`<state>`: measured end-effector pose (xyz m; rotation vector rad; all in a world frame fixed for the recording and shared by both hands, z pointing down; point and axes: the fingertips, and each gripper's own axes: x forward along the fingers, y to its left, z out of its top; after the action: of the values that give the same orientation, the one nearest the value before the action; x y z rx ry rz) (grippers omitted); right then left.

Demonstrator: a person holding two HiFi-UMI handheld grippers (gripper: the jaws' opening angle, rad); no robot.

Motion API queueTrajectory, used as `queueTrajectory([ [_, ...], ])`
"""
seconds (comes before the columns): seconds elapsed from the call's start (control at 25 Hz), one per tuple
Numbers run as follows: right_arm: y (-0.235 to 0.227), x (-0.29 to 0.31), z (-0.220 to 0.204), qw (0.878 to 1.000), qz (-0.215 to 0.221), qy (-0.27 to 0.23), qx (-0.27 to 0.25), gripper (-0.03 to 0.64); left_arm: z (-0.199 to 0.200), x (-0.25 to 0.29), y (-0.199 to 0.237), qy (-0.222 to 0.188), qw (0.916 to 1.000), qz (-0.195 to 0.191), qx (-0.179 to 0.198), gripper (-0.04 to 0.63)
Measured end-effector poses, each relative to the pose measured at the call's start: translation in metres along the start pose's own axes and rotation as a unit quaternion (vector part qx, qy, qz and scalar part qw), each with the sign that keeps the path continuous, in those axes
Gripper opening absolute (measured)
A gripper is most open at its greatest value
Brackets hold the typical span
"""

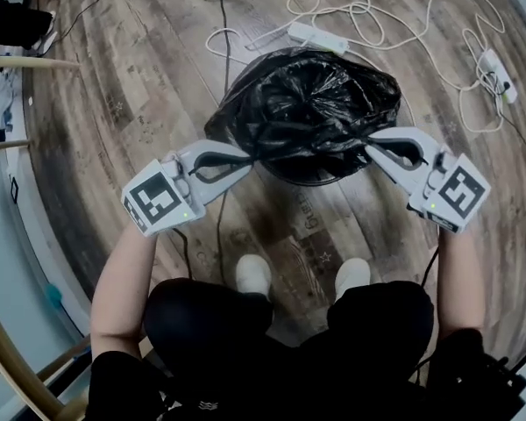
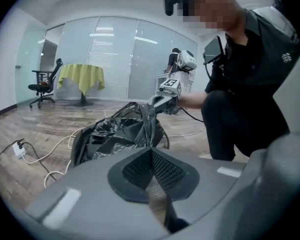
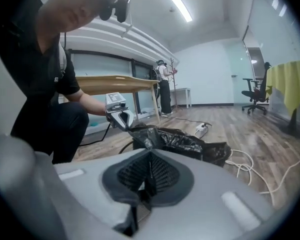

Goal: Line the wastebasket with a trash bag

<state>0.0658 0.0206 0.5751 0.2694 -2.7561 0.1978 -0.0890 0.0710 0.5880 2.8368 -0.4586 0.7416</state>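
Head view: the trash bag (image 1: 309,103) sits bunched over the wastebasket (image 1: 314,179), just above frame centre and directly between my two tools. The left tool (image 1: 248,158) is clenched on its left edge and the right tool (image 1: 370,145) on its right edge. The mouth therefore runs left to right, and neither hand is nearer.

Left gripper view: the pads (image 2: 165,169) are pressed together on what I take for thin black film, and the bag rises just beyond them. No basket shows here.

Right gripper view: I see the same pinch. Only the head view shows the basket's rim.
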Motion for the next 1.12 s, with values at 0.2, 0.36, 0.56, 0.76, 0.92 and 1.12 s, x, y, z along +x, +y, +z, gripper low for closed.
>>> queueTrajectory([
  [0.2,0.049,-0.006,-0.029,0.998,0.049,-0.012,0.022,0.003,-0.028,0.000,-0.040,0.024,0.9988,-0.042,-0.003,0.006],
  [0.36,0.069,0.001,-0.066,0.996,0.073,0.004,0.050,0.003,-0.056,0.008,-0.051,0.039,0.9978,-0.049,-0.018,0.006],
  [0.56,0.064,0.014,-0.107,0.993,0.077,0.024,0.082,0.003,-0.090,0.029,-0.054,0.061,0.9961,-0.056,-0.032,0.006],
  [0.76,0.048,0.034,-0.146,0.989,0.064,0.050,0.127,0.003,-0.135,0.055,-0.033,0.080,0.9933,-0.033,-0.077,0.006],
  [0.92,0.038,0.046,-0.162,0.986,0.061,0.063,0.143,0.003,-0.146,0.066,-0.021,0.075,0.9930,-0.016,-0.089,0.008],
  [1.12,0.054,0.011,-0.147,0.985,0.106,0.081,0.109,0.237,-0.136,0.024,-0.020,0.046,0.9947,0.005,-0.092,0.147],
])
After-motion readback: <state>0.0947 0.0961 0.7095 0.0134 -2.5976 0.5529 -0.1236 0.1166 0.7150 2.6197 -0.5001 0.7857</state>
